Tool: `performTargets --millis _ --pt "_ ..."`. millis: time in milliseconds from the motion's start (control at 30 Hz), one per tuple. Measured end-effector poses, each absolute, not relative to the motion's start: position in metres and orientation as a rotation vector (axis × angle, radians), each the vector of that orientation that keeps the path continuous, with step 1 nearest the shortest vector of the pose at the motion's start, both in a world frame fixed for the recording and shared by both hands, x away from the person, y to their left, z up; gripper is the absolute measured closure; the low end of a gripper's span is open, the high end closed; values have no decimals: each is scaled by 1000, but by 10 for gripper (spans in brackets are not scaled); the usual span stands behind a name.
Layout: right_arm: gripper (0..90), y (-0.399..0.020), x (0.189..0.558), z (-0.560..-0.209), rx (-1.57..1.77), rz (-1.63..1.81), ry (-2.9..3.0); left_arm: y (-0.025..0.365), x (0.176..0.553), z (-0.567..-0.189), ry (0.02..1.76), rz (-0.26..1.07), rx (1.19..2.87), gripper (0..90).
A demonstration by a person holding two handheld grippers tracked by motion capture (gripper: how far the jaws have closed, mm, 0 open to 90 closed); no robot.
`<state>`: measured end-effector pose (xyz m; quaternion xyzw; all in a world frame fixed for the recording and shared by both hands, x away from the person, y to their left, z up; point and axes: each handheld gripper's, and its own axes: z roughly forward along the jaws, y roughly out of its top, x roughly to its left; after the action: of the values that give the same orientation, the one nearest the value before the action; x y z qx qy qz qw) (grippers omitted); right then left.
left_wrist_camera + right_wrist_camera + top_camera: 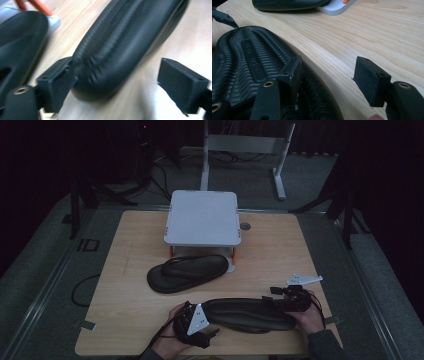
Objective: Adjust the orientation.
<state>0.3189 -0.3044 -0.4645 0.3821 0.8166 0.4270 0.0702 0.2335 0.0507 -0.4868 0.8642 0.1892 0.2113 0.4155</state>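
A black sandal (pixel 247 314) lies sole-up along the table's front edge, between my two grippers. My left gripper (pixel 207 320) is at its left end. In the left gripper view the sandal's rounded end (pixel 120 37) sits between the wide-open jaws of my left gripper (pixel 117 72); the left jaw touches its edge and the right jaw stands clear. My right gripper (pixel 275 301) is at the sandal's right end. In the right gripper view, my right gripper (pixel 329 71) has one jaw over the ribbed sole (pixel 249 62) and the other over bare wood. A second black sandal (pixel 187 272) lies strap-up mid-table.
A small white stand (pixel 202 217) on orange legs sits at the table's back centre, with the second sandal's toe beside its white foot (pixel 337 7). The wooden table (pixel 280 250) has a round cable hole (pixel 244 226). The surroundings are dark floor with cables and a frame.
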Motion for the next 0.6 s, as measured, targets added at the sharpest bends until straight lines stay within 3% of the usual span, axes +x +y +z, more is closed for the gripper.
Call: performTargets --millis 167,333,467,533,600 --pt "456 -306 321 -466 1196 1243 2415 49 250 -488 491 558 2168 152" --pt "454 -314 323 -465 1289 1222 2290 43 263 -491 521 613 2175 368" --pt "446 -324 319 -458 1334 1261 2162 46 263 -486 550 589 2129 468" --pt "433 -336 312 -447 1381 1298 1988 49 264 -482 561 550 2104 578" --pt "433 -340 310 -443 1390 1297 1931 51 265 -480 572 515 2094 588"
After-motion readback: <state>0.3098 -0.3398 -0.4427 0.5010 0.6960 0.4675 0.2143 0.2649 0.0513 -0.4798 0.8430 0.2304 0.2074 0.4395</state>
